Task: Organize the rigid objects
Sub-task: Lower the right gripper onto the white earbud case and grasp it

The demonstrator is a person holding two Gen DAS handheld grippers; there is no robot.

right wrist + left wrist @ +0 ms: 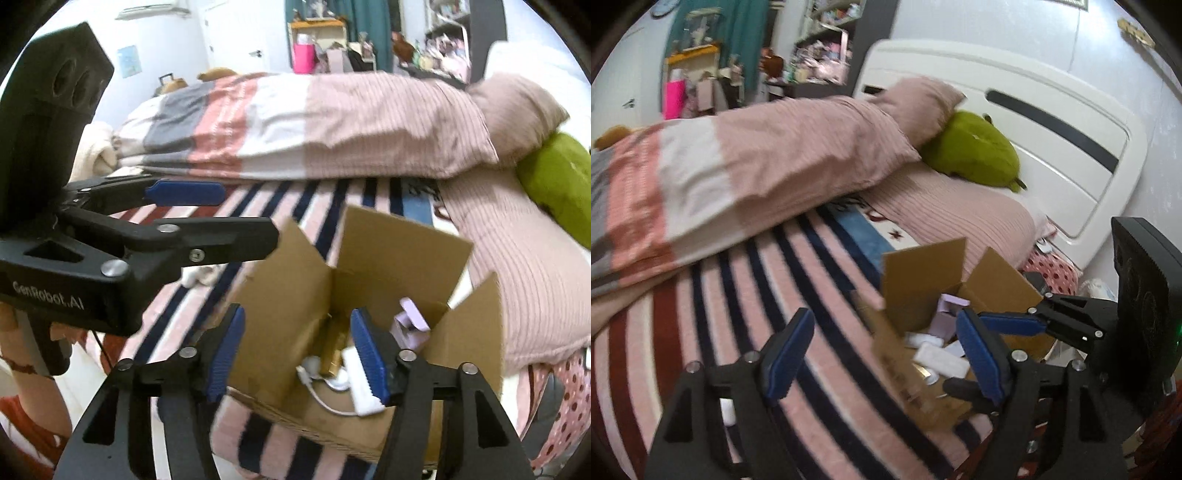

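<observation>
Both tools gape, nothing btwn pads: right tool [297,350] straddles the near-left flap of the box [280,280], left tool [882,354] just beside the box over the striped blanket [775,295]. Box sits near bed edge w/ flaps up, its contents blurred, partly hidden. Duvet [757,162] behind.

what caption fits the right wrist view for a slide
Right tool, open and empty, above an open cardboard box of small items on a striped bed; left tool alongside.

A bed [812,295] with a striped blanket and white headboard [1034,155] stands against pale walls [997,29].
</observation>
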